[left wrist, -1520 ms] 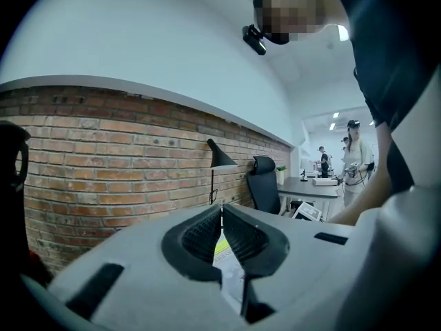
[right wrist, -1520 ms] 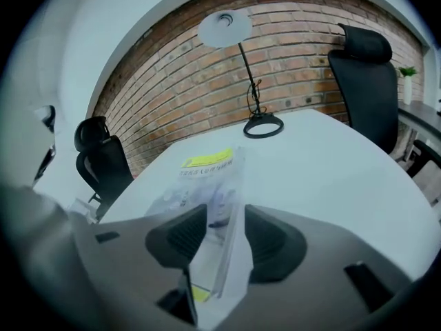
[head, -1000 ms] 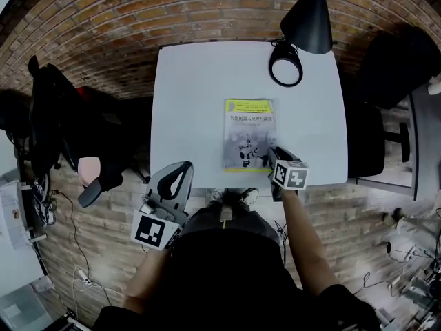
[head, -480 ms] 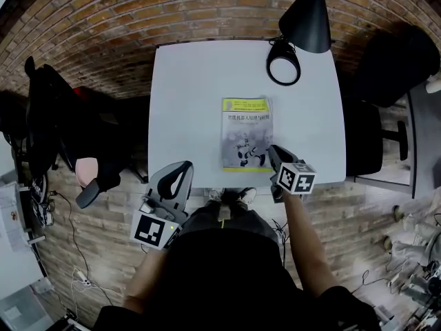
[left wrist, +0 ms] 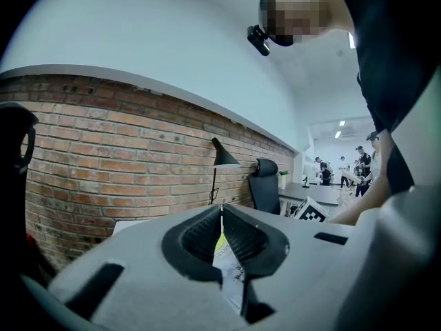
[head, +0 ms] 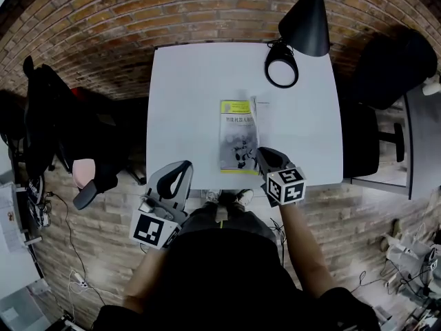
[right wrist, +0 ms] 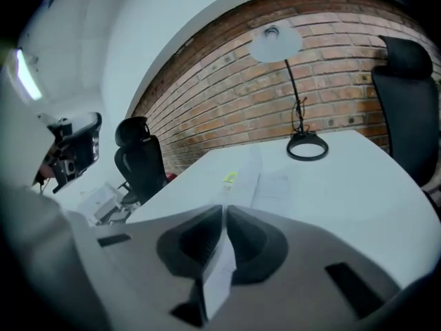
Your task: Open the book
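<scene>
The book (head: 238,138), yellow and grey on its cover, lies near the front edge of the white table (head: 186,81). My right gripper (head: 261,158) is shut on the cover's near right corner and holds it raised, so the cover tilts up toward the left and a white page (head: 266,119) shows beneath. In the right gripper view the thin cover (right wrist: 220,271) runs between the pressed pads of that gripper (right wrist: 224,216). My left gripper (head: 182,171) hangs shut and empty just off the table's front left edge. Through its narrow jaw slit (left wrist: 221,219) a sliver of the book (left wrist: 228,273) shows.
A black desk lamp (head: 284,62) stands at the table's back right, its round base (right wrist: 305,145) beyond the book. A black office chair (head: 396,61) is at the right, and another dark chair (head: 48,116) at the left. A brick wall runs behind the table.
The right gripper closed on the book's right edge, then rose and swung left with the cover. The flat cover now stands tilted and looks narrower. The left gripper stayed put.
</scene>
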A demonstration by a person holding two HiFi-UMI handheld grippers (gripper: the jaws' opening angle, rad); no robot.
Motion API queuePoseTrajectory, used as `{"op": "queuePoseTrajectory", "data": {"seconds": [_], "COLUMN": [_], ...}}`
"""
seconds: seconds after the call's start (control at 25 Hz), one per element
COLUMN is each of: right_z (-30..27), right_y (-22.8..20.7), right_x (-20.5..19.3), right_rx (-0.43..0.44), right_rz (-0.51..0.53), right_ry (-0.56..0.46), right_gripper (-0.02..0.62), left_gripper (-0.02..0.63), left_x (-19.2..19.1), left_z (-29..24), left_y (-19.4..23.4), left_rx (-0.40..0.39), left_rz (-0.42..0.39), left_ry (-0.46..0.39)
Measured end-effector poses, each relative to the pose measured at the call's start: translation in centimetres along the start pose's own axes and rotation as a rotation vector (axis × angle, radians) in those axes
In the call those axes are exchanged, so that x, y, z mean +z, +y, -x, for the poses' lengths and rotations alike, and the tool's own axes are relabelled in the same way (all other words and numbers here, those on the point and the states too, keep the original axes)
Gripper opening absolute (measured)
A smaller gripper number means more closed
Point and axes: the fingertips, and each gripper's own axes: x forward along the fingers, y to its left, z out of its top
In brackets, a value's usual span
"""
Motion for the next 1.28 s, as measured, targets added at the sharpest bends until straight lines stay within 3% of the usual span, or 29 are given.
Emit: {"op": "queuePoseTrajectory", "data": {"seconds": [0.24,0.44,0.6,0.76,0.88,1.12,1.28], "right_z": [-0.5,-1.9,-4.0,-5.6,-5.9,-6.7,-7.5], "right_y": [2.1,3.8,5.7,7.8,9.3,12.6,15.0], "right_x": [0.4,0.4,-0.5,-0.2,1.2,2.4,2.6], "right_rx": [0.086,0.201,0.317,0.453,0.528,0.605,0.659], "right_rz": [0.100,0.130,0.127,0.120,0.126,0.162,0.207], "right_ry": [0.002,0.013,0.024,0.012,-0.018,-0.028,-0.012], "right_gripper": [0.043,0.063,0.015,0.015,0.015,0.014,0.014], "left_gripper": [0.029,0.029,0.029,0.029,0.029,0.029,0.029], "left_x": [0.0,-0.6,-0.5,-0.7,-0.9,-1.1,-0.3], "left_z": [0.2,0.5,0.7,1.0,1.5,1.6,1.9], "left_y": [0.7,1.0,1.6,1.5,2.5,2.7,3.2], "left_rx": [0.005,0.014,0.028,0.047,0.071,0.079,0.083], "left_rz": [-0.016,0.028,0.001,0.040,0.027,0.059,0.056], "left_ry": [-0.038,-0.003,-0.034,0.007,-0.011,0.002,-0.041]}}
